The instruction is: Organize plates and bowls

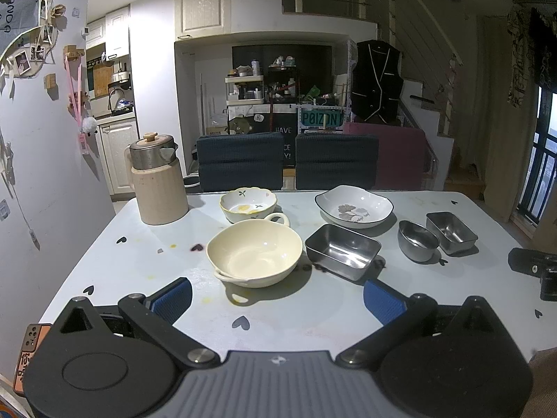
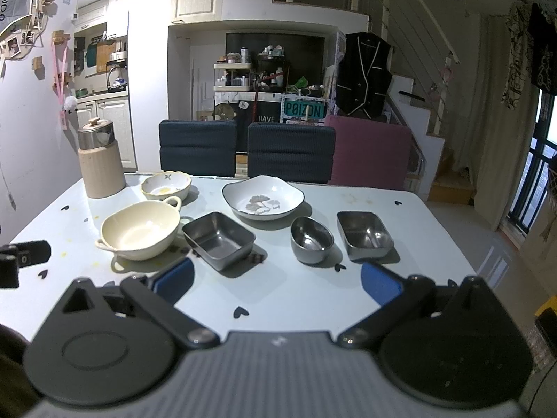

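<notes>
Cream two-handled bowl (image 1: 254, 251) beside steel tray (image 1: 343, 250) on pale table (image 1: 139, 271), both grippers' jaws spread, holding nothing

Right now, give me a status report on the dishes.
Left gripper open, right gripper open, both empty. Cream bowl, steel tray unstacked on table. Path clear.

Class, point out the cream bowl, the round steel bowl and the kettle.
Cream bowl (image 1: 254, 249): left wrist view, inside bottom.
Round steel bowl (image 2: 311, 238): right wrist view, inside.
Kettle (image 1: 162, 193): left wrist view, beige body.
</notes>
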